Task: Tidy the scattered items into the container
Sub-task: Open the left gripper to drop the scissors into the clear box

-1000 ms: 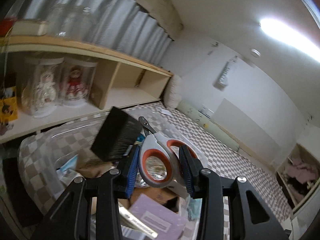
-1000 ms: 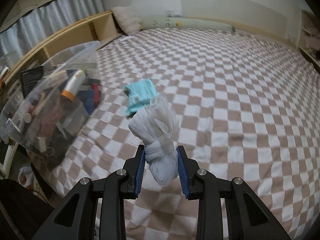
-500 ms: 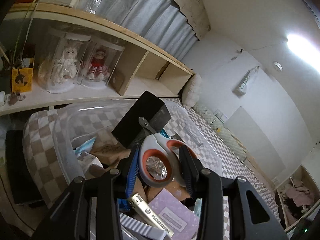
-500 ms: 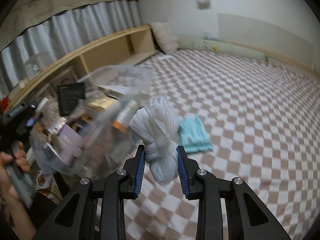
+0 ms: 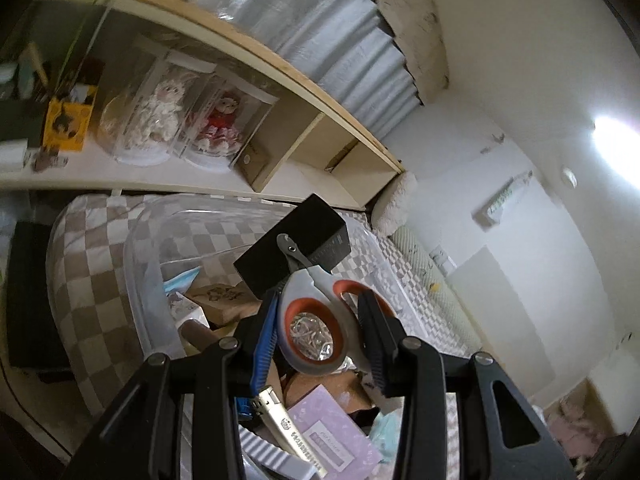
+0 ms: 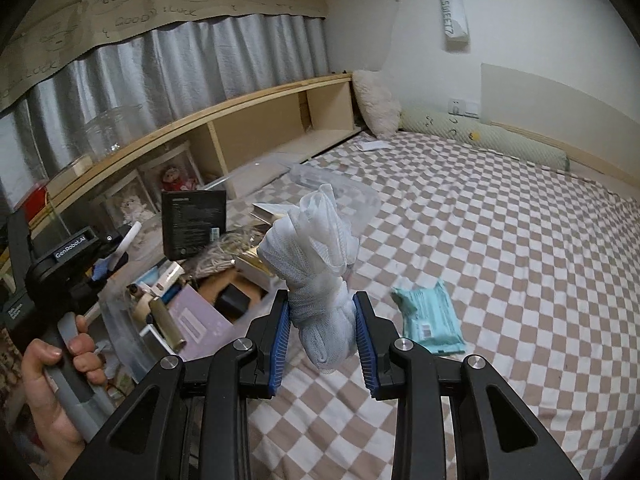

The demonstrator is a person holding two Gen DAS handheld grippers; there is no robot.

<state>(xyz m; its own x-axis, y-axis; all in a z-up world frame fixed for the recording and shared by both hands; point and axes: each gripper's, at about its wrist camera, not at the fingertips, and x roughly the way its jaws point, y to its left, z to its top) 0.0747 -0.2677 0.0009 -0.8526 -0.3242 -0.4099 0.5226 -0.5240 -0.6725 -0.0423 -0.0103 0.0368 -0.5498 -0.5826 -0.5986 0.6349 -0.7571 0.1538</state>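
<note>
A: Which step is going on?
B: The right hand-held gripper [image 6: 322, 334] is clamping the white mesh bundle [image 6: 316, 272]; the left hand-held gripper [image 5: 316, 334] is clamping the orange-and-grey scissors [image 5: 310, 312] above the clear plastic container [image 5: 140, 264].
A: Next?
B: Probably lowering, then releasing both inside.

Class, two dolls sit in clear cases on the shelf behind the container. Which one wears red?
The doll in the red dress, nearer the shelf's wooden divider. The other doll, beside it on the side away from the divider, is all cream-white.
</note>
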